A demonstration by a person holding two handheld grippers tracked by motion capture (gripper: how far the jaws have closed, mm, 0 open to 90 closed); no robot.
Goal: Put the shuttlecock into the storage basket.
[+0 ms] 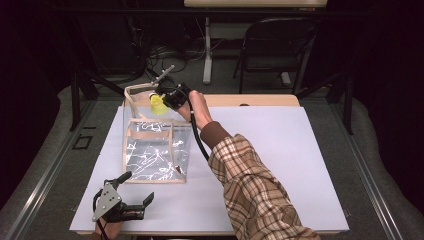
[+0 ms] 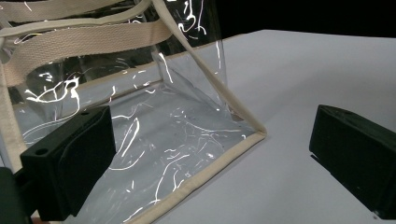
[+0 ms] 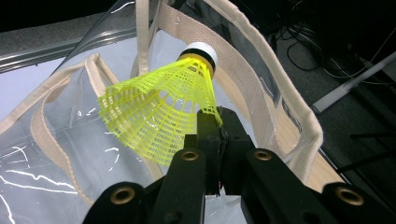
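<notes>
High view, right gripper (image 1: 165, 98) outstretched over clear bag (image 1: 155, 150), clamping yellow shuttlecock (image 1: 158, 104), left gripper (image 1: 134, 192) resting, jaws apart.

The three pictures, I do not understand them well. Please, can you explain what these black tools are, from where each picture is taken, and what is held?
A person works at a table and holds a hand tool with two black jaws, called a gripper, in each hand. The high view looks down from above on the white table top. The other two pictures come from small cameras riding on the grippers.

On the table stands a clear plastic bag with beige fabric trim and straps. The right gripper is at the bag's open top, and its jaws are shut on the skirt edge of a yellow plastic shuttlecock with a white cap. The left gripper is near the table's front edge, jaws open, holding nothing; its camera looks at the bag's lower corner.
</notes>
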